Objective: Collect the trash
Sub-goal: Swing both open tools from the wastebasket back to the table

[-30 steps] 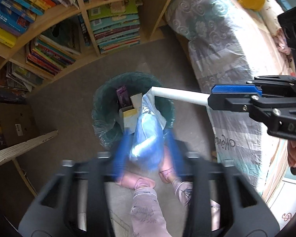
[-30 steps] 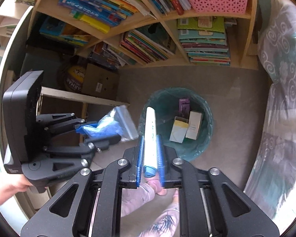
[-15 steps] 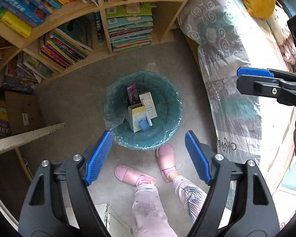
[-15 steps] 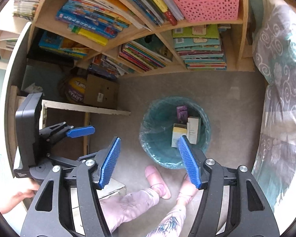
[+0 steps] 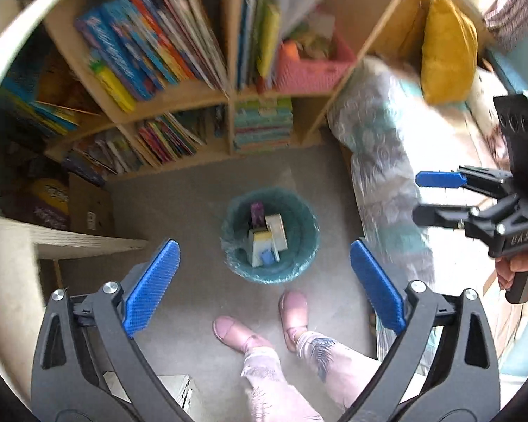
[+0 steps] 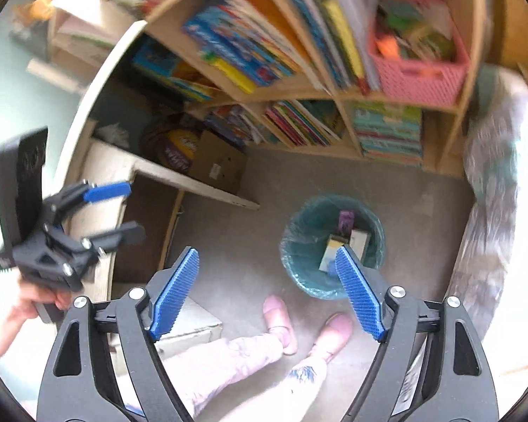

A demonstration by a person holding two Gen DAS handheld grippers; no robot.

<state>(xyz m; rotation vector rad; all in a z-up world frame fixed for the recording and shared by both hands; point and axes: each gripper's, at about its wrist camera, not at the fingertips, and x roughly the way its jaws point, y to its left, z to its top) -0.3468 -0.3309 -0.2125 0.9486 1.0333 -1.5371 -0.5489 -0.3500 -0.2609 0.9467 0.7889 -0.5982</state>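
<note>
Far left, a pale worktop (image 5: 88, 244) edge with a cardboard box (image 5: 91, 207) tucked beneath, both well apart from the action. Behind, a bookshelf (image 5: 193, 95) crammed with books; not trash by the look of it, so probably left alone.

Next, the left gripper (image 5: 264, 249): pointed steeply down over the floor, jaws spread wide and just been opening, nothing between them. Aimed so as to frame the bin (image 5: 228, 246) between the blue pads, likely because a drop there has just been made.

Centre, on the grey carpet: the teal-lined bin, upright, close in front of the person's pink slippers (image 5: 294, 309). Inside it the task's things: pale boxes (image 5: 276, 232), a purple box (image 5: 257, 212) and a small blue item (image 5: 265, 256), lying loose on top of each other.

Further right, the right gripper (image 6: 266, 251): also tilted down toward the bin, jaws apart and just been opening, empty. Held beside the left one rather than over the bin's mouth.

Far right, a bed (image 5: 387, 176) under a patterned cover, with a yellow cushion (image 5: 447, 45) at its head. Judged: both hands free, ready for more trash.
</note>
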